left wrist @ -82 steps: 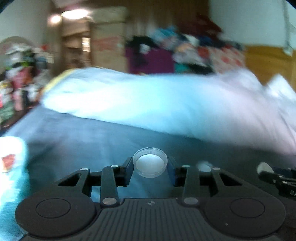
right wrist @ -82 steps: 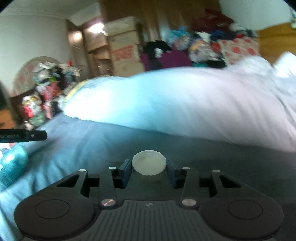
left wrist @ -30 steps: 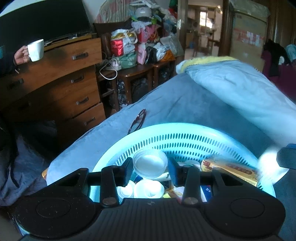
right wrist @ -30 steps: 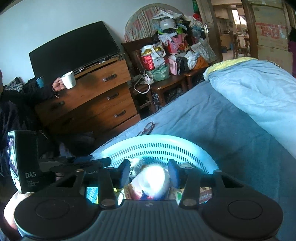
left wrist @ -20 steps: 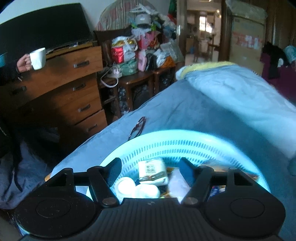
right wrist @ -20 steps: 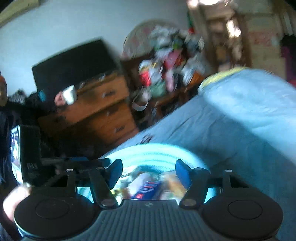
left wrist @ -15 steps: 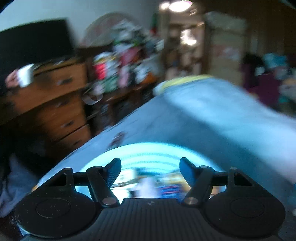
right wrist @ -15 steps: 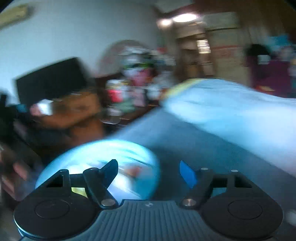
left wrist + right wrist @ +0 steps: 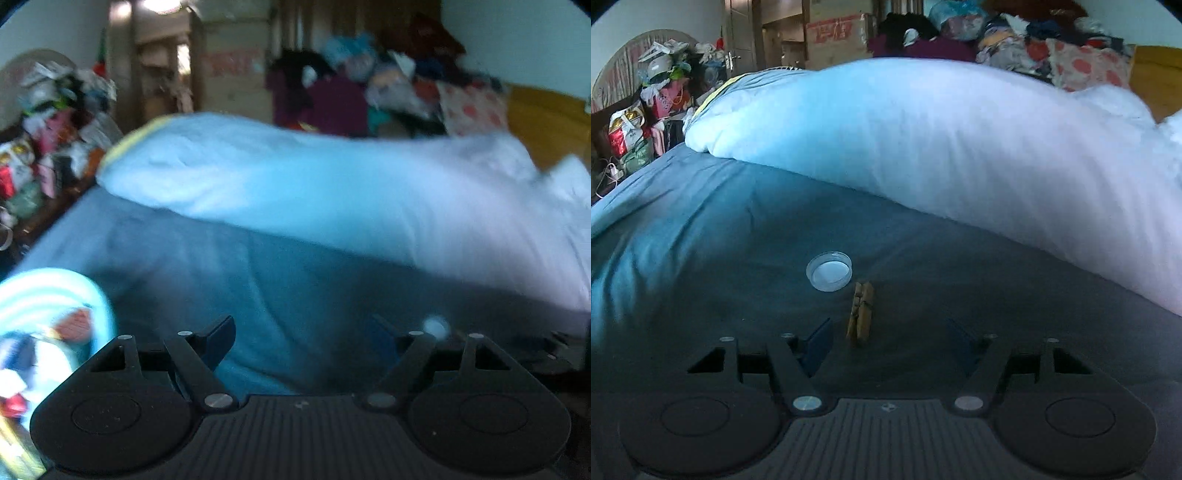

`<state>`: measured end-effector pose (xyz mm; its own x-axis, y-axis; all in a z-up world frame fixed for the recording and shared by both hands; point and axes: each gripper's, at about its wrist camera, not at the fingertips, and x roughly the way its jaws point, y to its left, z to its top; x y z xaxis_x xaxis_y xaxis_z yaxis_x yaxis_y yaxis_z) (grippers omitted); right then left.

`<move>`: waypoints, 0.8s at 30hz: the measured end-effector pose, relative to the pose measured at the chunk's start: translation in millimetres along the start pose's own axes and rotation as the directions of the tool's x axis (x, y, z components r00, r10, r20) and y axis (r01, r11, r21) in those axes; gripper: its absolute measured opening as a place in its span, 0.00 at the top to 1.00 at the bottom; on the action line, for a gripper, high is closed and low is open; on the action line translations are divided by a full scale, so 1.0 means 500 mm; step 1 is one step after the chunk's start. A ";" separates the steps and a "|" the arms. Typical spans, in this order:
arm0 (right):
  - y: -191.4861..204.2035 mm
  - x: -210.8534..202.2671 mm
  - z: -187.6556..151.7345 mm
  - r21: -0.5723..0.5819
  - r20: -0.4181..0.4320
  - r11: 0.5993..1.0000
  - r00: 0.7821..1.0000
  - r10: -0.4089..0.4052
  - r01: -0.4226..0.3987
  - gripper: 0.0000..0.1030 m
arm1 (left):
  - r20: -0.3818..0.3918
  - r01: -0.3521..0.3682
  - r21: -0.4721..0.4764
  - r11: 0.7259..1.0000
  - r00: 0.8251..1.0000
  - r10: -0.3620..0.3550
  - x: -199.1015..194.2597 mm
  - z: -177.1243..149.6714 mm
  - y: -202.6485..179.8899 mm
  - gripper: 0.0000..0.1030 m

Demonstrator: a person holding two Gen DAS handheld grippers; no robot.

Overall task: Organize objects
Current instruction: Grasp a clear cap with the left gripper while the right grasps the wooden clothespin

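Note:
A clear round plastic lid (image 9: 829, 271) lies on the blue bedsheet (image 9: 701, 229) in the right wrist view. Just right of it lies a wooden clothespin (image 9: 860, 317), end toward me. My right gripper (image 9: 892, 334) is open and empty, with the clothespin just ahead of its left finger. In the blurred left wrist view my left gripper (image 9: 304, 338) is open and empty above the sheet. The light blue basket (image 9: 51, 295) with several packets in it sits at the lower left. A small pale blurred object (image 9: 436, 326) shows near the right finger.
A large white and pale blue duvet (image 9: 942, 147) is heaped across the bed behind the lid and clothespin. Piled clothes and bags (image 9: 646, 110) stand beyond the bed on the left, cardboard boxes (image 9: 836, 33) and more clothes at the back.
Both grippers dropped their white caps over the basket and opened. Both then swung right, away from the basket, to the open bed; the left view is still in motion.

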<state>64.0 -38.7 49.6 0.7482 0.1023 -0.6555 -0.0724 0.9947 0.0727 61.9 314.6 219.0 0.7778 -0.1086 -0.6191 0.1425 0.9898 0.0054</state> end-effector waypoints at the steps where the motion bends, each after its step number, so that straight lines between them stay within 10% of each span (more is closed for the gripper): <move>1: -0.002 0.016 0.001 0.006 -0.002 1.000 1.000 0.020 -0.020 0.34 | -0.014 0.010 0.011 1.000 1.000 -0.010 0.024 -0.002 -0.021 0.25; 8: 0.020 0.083 -0.003 -0.039 -0.012 0.998 0.998 0.058 -0.059 0.51 | -0.057 0.049 0.069 0.996 0.997 -0.045 0.152 -0.027 -0.111 0.30; 10: 0.004 0.077 -0.005 -0.014 -0.005 0.997 0.997 0.071 -0.071 0.87 | -0.073 0.084 0.084 0.993 0.994 -0.078 0.193 -0.039 -0.133 0.32; 19: -0.158 -0.040 -0.110 0.349 0.094 0.935 0.995 0.034 -0.065 0.88 | -0.034 0.222 0.242 0.945 0.975 -0.220 0.360 -0.104 -0.262 0.34; 24: -0.163 -0.011 -0.107 0.345 0.099 0.935 0.994 0.044 -0.076 0.88 | -0.057 0.241 0.264 0.934 0.971 -0.234 0.429 -0.114 -0.321 0.34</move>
<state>30.8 -119.8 7.2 0.8062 0.1448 -0.5737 0.1033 0.9203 0.3774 171.0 137.5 40.6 0.6866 -0.3320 -0.6468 0.4819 0.8740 0.0630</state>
